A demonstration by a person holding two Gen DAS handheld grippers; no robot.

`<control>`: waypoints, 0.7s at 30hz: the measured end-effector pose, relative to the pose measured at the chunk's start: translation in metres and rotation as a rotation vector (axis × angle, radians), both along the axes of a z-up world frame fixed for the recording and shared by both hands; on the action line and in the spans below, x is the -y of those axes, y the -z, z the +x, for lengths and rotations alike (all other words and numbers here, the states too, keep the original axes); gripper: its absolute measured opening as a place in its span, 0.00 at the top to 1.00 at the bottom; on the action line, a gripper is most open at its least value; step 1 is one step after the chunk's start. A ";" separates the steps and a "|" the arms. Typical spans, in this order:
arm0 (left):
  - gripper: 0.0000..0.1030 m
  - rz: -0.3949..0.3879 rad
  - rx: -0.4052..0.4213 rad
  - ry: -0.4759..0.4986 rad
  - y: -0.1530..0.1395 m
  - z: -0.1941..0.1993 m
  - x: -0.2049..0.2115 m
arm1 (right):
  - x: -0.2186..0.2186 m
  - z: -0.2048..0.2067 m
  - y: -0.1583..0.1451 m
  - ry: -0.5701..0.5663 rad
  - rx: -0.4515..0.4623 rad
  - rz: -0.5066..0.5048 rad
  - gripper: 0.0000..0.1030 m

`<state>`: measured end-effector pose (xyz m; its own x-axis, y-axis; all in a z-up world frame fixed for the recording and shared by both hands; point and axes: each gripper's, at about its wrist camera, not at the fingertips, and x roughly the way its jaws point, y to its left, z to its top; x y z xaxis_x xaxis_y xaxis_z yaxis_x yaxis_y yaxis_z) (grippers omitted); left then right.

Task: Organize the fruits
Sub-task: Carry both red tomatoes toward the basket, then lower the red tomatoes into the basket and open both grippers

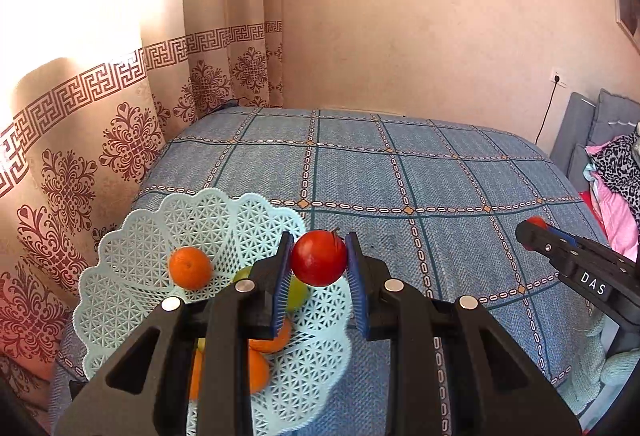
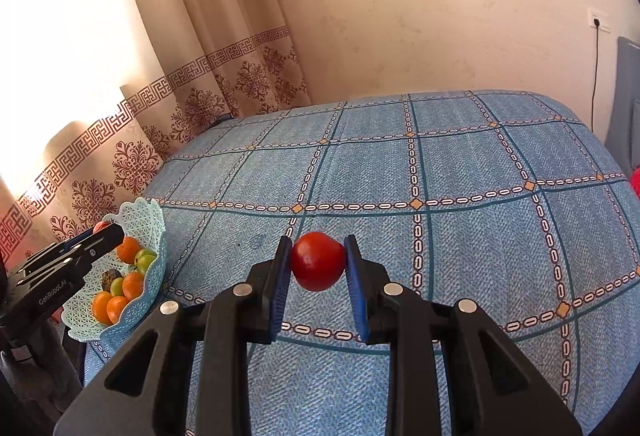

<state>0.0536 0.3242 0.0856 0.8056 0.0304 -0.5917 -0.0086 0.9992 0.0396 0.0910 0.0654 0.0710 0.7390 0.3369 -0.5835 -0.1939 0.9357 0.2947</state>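
My left gripper [image 1: 319, 256] is shut on a red apple [image 1: 319, 258] and holds it over the right rim of a pale blue lattice basket [image 1: 132, 236]. Inside the basket lie several oranges [image 1: 190, 268] and a green fruit [image 1: 298, 294], partly hidden by my fingers. My right gripper [image 2: 318, 260] is shut on a second red fruit [image 2: 318, 261], raised above the blue checked bedspread [image 2: 440, 164]. In the right wrist view the basket [image 2: 150, 220] sits at the bed's left edge with the left gripper [image 2: 105, 232] over it. The right gripper [image 1: 534, 230] shows at the right of the left wrist view.
A patterned curtain [image 1: 80, 140] hangs just left of the basket and the bed's edge. Behind the bed is a bare wall with a socket and cable [image 1: 554, 92]. Grey cushions and pink and leopard-print fabric [image 1: 616, 172] lie at the far right.
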 end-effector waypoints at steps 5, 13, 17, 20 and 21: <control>0.74 -0.014 0.008 -0.065 -0.004 -0.006 -0.038 | -0.025 -0.004 -0.006 -0.053 0.000 -0.018 0.74; 0.74 -0.037 0.008 -0.131 -0.004 -0.012 -0.078 | -0.061 -0.006 -0.023 -0.118 -0.001 0.016 0.74; 0.74 -0.053 0.003 -0.142 -0.003 -0.014 -0.092 | -0.083 -0.007 -0.028 -0.151 0.004 0.022 0.74; 0.74 -0.067 -0.002 -0.146 -0.002 -0.014 -0.103 | -0.097 -0.008 -0.031 -0.176 0.005 0.026 0.74; 0.74 -0.068 -0.003 -0.148 -0.001 -0.014 -0.105 | -0.102 -0.008 -0.032 -0.184 0.005 0.028 0.74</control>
